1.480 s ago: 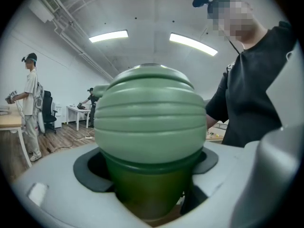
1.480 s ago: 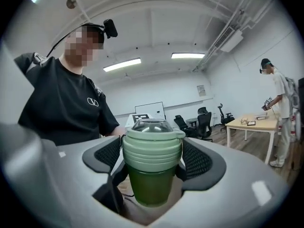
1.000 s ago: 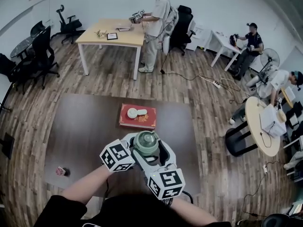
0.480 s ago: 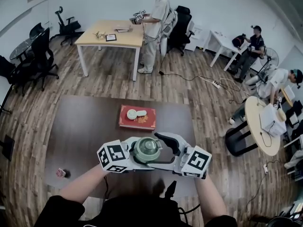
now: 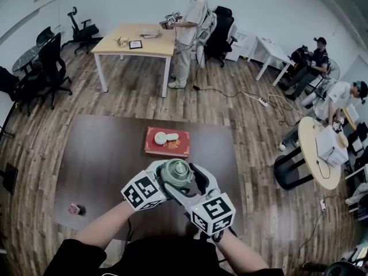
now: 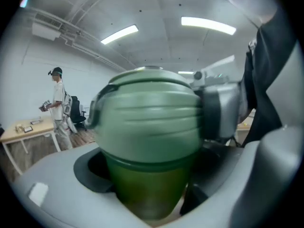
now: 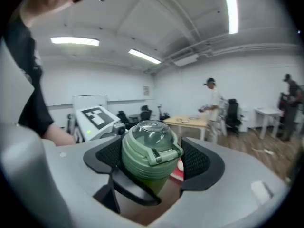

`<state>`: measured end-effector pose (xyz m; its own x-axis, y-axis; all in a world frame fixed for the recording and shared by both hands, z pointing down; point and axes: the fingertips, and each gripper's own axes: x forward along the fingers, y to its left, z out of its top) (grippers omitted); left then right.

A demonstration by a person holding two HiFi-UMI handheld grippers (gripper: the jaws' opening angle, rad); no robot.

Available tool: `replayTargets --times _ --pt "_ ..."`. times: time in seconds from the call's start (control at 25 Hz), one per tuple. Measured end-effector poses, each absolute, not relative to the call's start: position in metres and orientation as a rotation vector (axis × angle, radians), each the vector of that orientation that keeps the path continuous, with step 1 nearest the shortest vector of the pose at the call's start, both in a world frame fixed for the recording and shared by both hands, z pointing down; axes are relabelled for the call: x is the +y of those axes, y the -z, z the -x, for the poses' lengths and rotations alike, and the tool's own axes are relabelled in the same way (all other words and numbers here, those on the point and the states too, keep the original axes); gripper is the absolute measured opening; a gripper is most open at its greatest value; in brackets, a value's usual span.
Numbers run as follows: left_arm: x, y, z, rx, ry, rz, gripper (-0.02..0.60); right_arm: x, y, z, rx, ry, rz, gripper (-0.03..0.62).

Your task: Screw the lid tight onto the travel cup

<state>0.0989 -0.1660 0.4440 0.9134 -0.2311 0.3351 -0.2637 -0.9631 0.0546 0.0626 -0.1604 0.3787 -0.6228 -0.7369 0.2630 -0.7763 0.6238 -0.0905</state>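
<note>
1. While both claws meet over its near half, the dark brown rectangular table (image 5: 98, 154) lies under them.
2. Farther back on it lies a flat red box (image 5: 177, 148), with a pale oval thing (image 5: 161, 137) on top.
3. Left gripper (image 6: 149, 175): jaws fairly wide, clamped on the body of the translucent green travel cup (image 6: 142, 194), holding it upright above the table, nearer than the box.
4. Right gripper (image 7: 152, 163): jaws have just been closing and now press on the cup's pale green ribbed lid with a clear dome (image 7: 148, 146), which sits on the cup.
5. Near the table's left edge sits a small reddish object (image 5: 73, 209), too small to identify.
</note>
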Motion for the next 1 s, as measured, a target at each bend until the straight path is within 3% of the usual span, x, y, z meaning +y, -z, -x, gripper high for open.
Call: replayTargets --times 0.12,0.32,0.56,0.8,1.0 --pt "-0.166 -0.455 -0.101 -0.438 -0.547 -2.973 0.414 -0.159 -0.388 -0.066 -2.449 -0.423 -1.568 0.387" --pt "-0.162 -0.446 -0.101 -0.358 -0.451 -2.953 0.414 -0.153 -0.368 -0.066 -2.622 -0.287 -1.491 0.390" --pt "-0.126 -0.398 -0.098 0.079 -0.119 -2.887 0.414 -0.124 -0.328 -0.069 -3.113 -0.122 -0.692 0.397" --pt "-0.075 -0.393 -0.105 0.421 -0.219 -2.897 0.414 -0.100 -0.334 -0.075 -3.151 -0.239 -0.032 0.412" --pt "-0.086 -0.401 -0.105 0.306 -0.272 -2.927 0.415 -0.102 -0.337 -0.070 -3.143 -0.223 -0.040 0.393"
